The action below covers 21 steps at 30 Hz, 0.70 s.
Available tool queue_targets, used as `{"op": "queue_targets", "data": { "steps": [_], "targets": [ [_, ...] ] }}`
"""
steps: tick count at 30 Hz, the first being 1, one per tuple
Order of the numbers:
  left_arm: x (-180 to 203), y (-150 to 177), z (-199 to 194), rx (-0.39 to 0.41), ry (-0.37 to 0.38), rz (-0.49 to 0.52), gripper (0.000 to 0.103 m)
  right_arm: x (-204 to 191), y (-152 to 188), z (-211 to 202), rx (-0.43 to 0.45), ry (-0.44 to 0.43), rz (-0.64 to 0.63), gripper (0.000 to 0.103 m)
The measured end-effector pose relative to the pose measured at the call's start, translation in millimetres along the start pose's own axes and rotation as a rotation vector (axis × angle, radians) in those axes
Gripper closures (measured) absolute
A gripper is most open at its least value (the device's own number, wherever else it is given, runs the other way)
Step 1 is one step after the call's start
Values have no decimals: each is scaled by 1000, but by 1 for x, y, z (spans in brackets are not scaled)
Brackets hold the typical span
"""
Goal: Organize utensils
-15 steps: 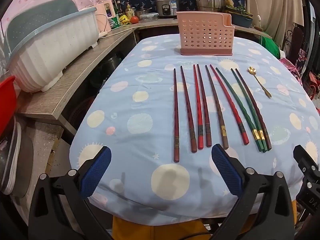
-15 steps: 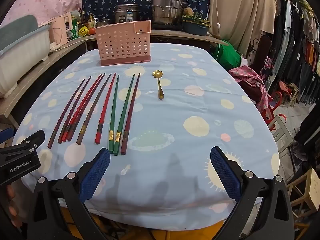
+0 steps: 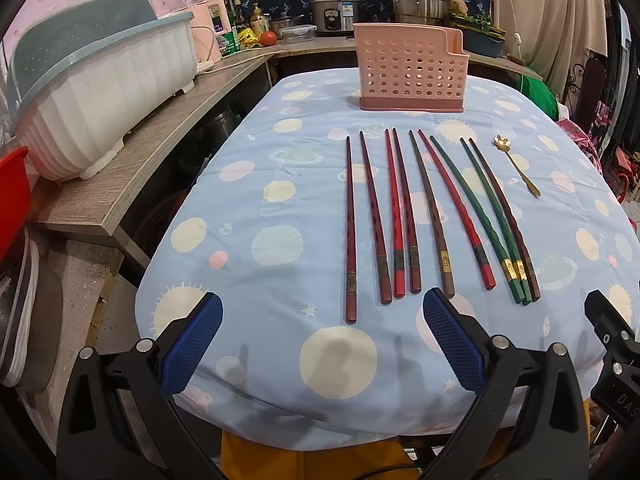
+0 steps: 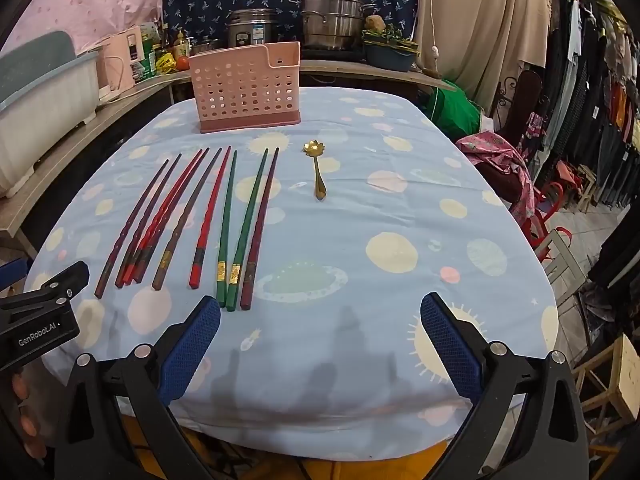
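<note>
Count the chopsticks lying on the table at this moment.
9, in a row on the cloth in front of the pink holder: four dark red or red at the left, one brown, one red, two green, one dark at the right. None look hidden.

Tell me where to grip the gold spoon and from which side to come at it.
Grip the gold spoon mid-handle, coming down from above with the open right gripper, fingers straddling the thin handle crosswise. It lies flat on the tablecloth, flower bowl toward the pink holder, clear of the chopsticks, so probably nothing blocks either side.
</note>
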State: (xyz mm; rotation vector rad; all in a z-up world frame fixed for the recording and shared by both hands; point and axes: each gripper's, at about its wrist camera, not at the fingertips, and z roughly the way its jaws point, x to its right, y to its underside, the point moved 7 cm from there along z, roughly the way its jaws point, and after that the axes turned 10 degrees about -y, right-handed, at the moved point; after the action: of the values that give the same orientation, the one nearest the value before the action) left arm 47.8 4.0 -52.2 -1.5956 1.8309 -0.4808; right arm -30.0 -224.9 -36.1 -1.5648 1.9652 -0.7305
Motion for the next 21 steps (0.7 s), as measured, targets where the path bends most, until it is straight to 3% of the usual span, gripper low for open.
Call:
{"op": "queue_targets", "data": {
  "steps": [21],
  "targets": [
    [4, 3, 1, -9, 0, 19, 7, 0, 1, -1, 3, 0, -1, 7]
  ]
}}
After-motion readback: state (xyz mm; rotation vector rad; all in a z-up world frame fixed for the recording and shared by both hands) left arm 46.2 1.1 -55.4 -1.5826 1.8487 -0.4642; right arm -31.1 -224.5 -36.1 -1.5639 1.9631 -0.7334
